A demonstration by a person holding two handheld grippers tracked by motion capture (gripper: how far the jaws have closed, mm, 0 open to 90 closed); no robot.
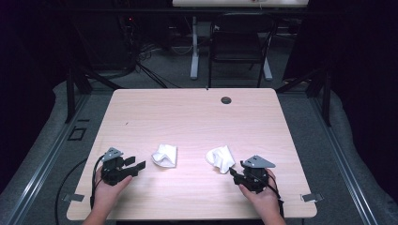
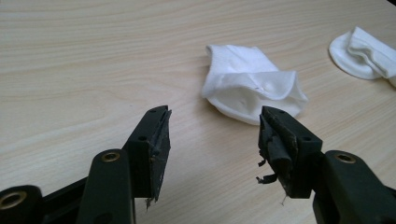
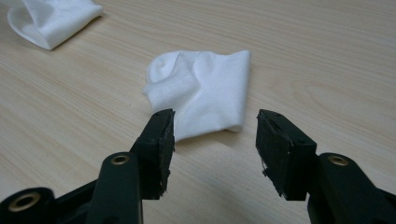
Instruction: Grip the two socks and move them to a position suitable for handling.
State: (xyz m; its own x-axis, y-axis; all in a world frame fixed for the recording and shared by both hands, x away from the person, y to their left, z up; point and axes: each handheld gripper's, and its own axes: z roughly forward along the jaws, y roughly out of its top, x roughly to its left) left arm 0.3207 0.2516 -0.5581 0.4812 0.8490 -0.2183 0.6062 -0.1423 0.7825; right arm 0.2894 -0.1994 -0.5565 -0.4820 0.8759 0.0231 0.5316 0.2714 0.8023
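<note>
Holding both jaws wide open, pinch each soft, light, floppy sock (image 2: 247,91) (image 3: 205,93) at its thick folded edge nearest your gripper (image 2: 212,144) (image 3: 212,140).

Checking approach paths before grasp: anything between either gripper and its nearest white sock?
Nothing visible. Bare table lies between the open left gripper and the left sock, and between the open right gripper and the right sock. Neither touches its sock.

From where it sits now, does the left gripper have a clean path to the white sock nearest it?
Probably yes. The left gripper has its jaws open and aimed at the near sock, with bare table between them. The other sock lies apart, by the right gripper.
</note>
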